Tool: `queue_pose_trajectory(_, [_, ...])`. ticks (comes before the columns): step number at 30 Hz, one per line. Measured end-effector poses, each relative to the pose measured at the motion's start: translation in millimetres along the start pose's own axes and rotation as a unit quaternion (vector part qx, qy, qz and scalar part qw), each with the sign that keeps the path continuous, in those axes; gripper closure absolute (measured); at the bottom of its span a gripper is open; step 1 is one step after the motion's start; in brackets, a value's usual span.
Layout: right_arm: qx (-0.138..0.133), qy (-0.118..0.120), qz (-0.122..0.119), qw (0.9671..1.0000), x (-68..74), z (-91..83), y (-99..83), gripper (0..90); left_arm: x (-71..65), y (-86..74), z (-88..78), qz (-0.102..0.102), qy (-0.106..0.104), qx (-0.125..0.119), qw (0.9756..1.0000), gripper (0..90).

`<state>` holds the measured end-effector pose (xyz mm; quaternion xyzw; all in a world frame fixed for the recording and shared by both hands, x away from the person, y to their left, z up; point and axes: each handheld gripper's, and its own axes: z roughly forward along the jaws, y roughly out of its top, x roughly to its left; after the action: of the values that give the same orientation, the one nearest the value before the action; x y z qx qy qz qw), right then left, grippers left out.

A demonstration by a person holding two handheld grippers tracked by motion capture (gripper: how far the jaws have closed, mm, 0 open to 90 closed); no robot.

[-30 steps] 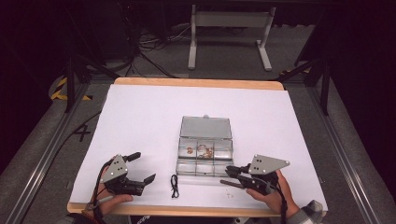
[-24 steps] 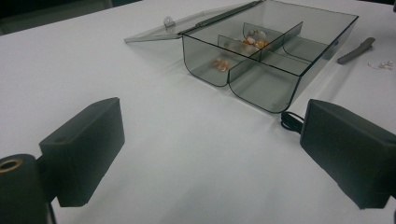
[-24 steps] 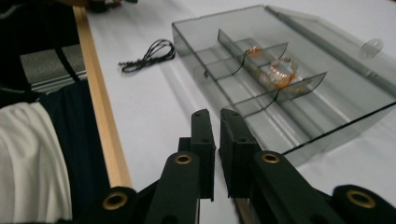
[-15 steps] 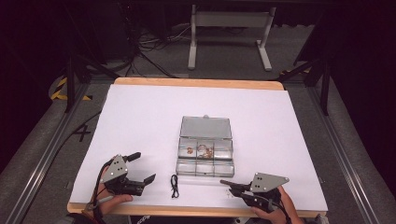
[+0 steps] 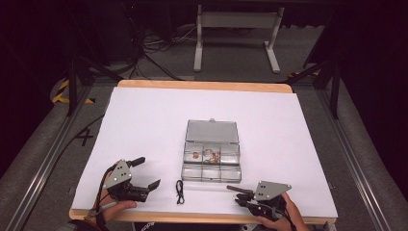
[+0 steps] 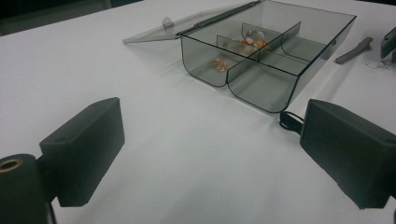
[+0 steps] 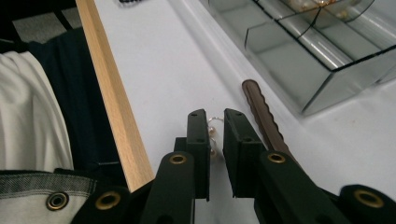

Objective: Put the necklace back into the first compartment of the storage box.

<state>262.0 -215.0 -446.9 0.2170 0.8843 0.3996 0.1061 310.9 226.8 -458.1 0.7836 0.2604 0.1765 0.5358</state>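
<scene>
The right gripper [image 7: 215, 116] hangs over a pearl earring [image 7: 212, 131] on the table (jaws narrowly apart, just opening) beside a brown hair clip [image 7: 262, 116]; the left gripper [image 5: 144, 172] gapes empty near the clear box [image 5: 211, 156].

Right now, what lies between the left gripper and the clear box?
Bare white table, apart from a small black cord loop lying just before the compartment box, seen in the high view.
</scene>
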Motion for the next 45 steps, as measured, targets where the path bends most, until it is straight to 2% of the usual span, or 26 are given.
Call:
queue_pose_trajectory(7, [0.005, -0.002, 0.001, 1.0, -0.6, 2.7, -2.3, 83.5, -0.4, -0.2, 0.0, -0.005, -0.002, 0.001, 1.0, 7.5])
queue_pose_trajectory(9, [0.006, -0.003, 0.0, 1.0, -0.2, 2.5, -2.3, 86.5, -0.3, -0.1, 0.1, -0.003, -0.001, 0.001, 1.0, 7.5])
queue_pose_trajectory(13, [0.005, -0.002, 0.0, 1.0, -0.4, 2.1, -2.5, 87.0, 0.7, 0.1, -0.1, 0.003, 0.001, 0.001, 1.0, 7.5])
queue_pose_trajectory(14, [0.004, -0.003, -0.001, 1.0, -0.5, 1.9, -2.5, 87.0, -0.2, -0.2, 0.2, -0.005, -0.001, 0.0, 1.0, 7.5])
queue_pose_trajectory(25, [-0.024, -0.004, -0.003, 0.9997, -0.9, -12.0, 3.9, 87.1, 0.4, 0.0, -0.3, -0.006, 0.0, 0.002, 1.0, 7.5])
queue_pose_trajectory(34, [-0.048, -0.015, -0.006, 0.9987, -4.5, -22.3, 10.3, 87.1, 0.6, 0.0, -0.2, -0.007, 0.0, 0.003, 1.0, 7.5])
queue_pose_trajectory(45, [-0.073, -0.022, -0.005, 0.9971, -9.9, -27.6, 19.5, 87.2, 2.0, -0.1, -0.1, -0.01, -0.001, 0.0, 1.0, 7.4])
